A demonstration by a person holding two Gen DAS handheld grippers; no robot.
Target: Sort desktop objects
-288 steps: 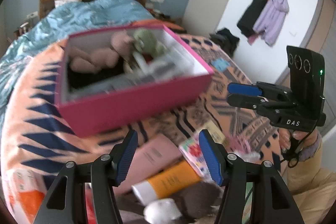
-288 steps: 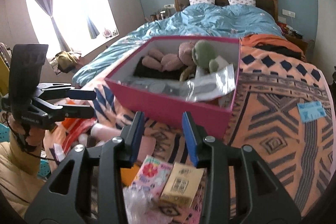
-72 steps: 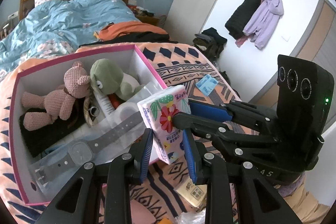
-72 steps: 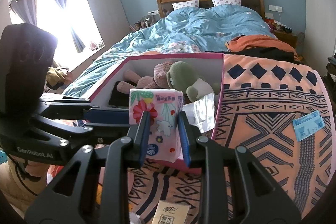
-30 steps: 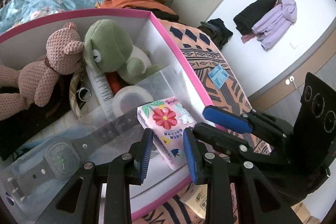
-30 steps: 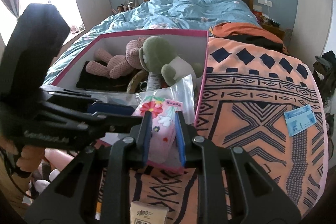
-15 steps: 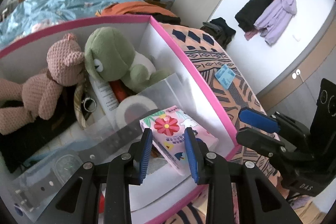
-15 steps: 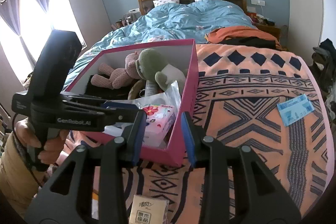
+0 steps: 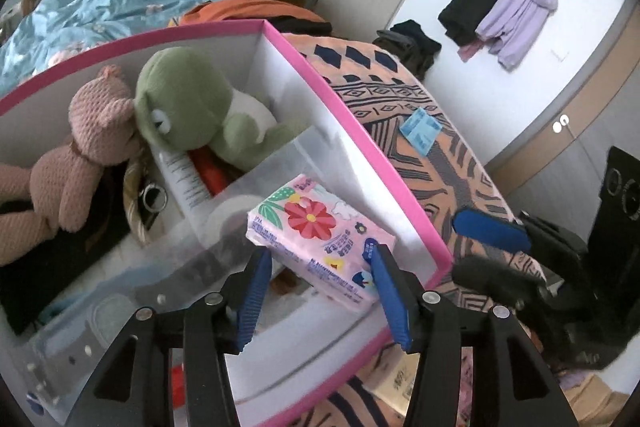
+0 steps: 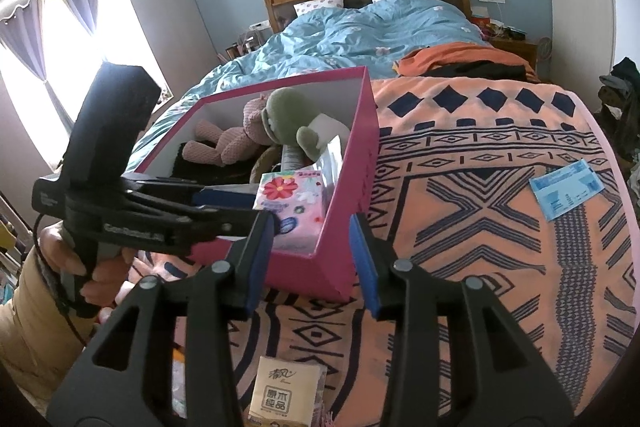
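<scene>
We have just let go of the flowered tissue pack (image 9: 320, 239): it lies in the near right corner of the pink box (image 9: 380, 167). The left gripper (image 9: 320, 291) has just been opening, fingers clear of the pack; the right gripper (image 10: 310, 259) has opened too, empty. Next we fetch the beige tissue packet (image 10: 286, 395) from the near desk.

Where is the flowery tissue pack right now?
The tissue pack lies inside the pink box, at its near right corner, just beyond the open left gripper and nearer than the green plush.
</scene>
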